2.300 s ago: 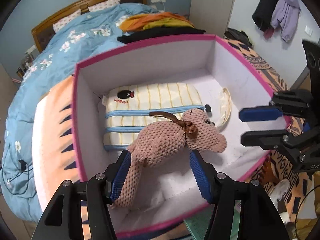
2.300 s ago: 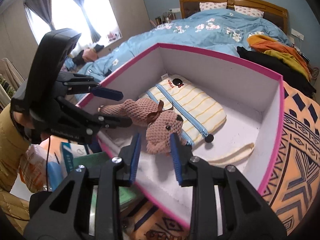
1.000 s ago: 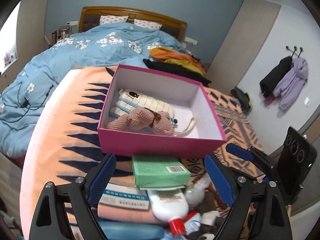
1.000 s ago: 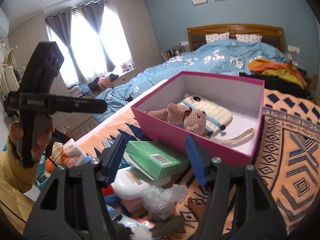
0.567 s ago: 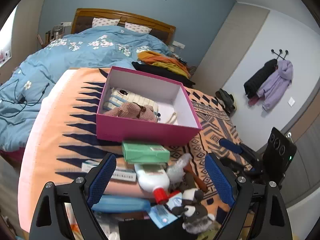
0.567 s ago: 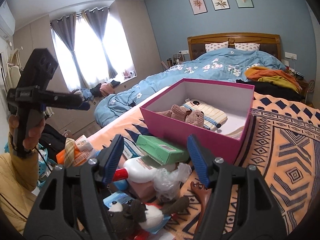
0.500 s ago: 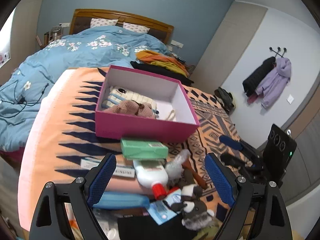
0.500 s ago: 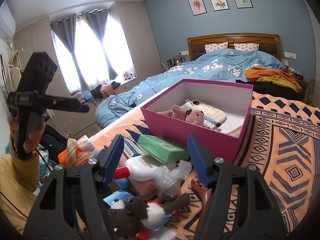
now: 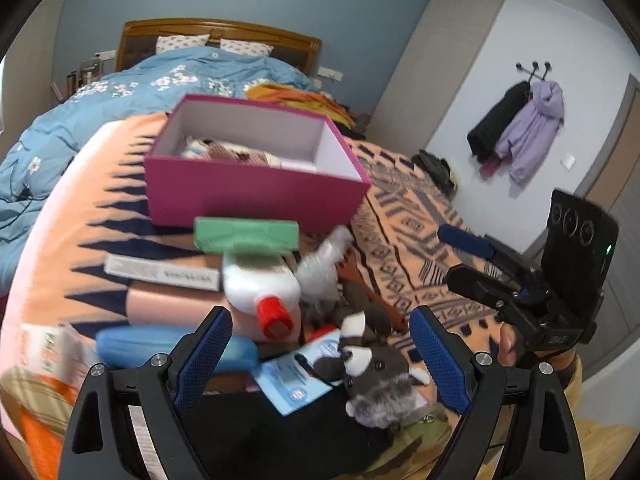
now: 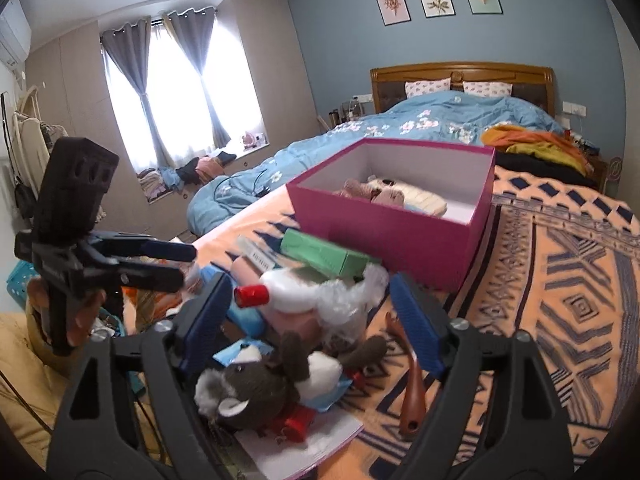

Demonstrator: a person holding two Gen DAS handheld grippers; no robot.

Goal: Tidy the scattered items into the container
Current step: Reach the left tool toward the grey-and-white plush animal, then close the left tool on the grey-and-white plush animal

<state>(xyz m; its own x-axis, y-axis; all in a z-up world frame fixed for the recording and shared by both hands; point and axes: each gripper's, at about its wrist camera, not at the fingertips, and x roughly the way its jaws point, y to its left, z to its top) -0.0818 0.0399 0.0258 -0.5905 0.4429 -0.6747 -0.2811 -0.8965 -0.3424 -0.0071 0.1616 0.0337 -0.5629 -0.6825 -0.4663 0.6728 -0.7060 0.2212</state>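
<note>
Both grippers are pulling back from the pink cardboard box (image 9: pixel 256 196), which was filling the views 2.3 seconds ago and is now sitting behind the heap of loose things.

Through the left wrist camera, you are holding the left gripper (image 9: pixel 320 354) with its jaws spread wide and gripping nothing. Between and beyond its blue pads are lying the grey and white plush raccoon (image 9: pixel 370 364), the white squeeze bottle with the red cap (image 9: pixel 260 284), the flat green carton (image 9: pixel 246 232) just in front of the box wall, a crumpled clear plastic bag (image 9: pixel 324 268) and a blue oval case (image 9: pixel 176 346). Inside the box a brown knitted plush (image 9: pixel 236 154) is showing on a striped cream pouch (image 9: pixel 196 146). Off to the right, the right gripper (image 9: pixel 460 256) is hovering over the orange patterned blanket (image 9: pixel 404 216), its jaws parted and empty.

Through the right wrist camera, the right gripper's jaws are standing wide, touching nothing, with the raccoon lying closest below them and a brown wooden handle (image 10: pixel 412 400) beside it. The left gripper (image 10: pixel 176 264) is showing at the left, slightly parted and empty.

You seem to be choosing the next item. Take one thing alone: come straight down over the raccoon's body, clear of the plastic bag, and close firmly, since plush is soft and compresses under the pads.
</note>
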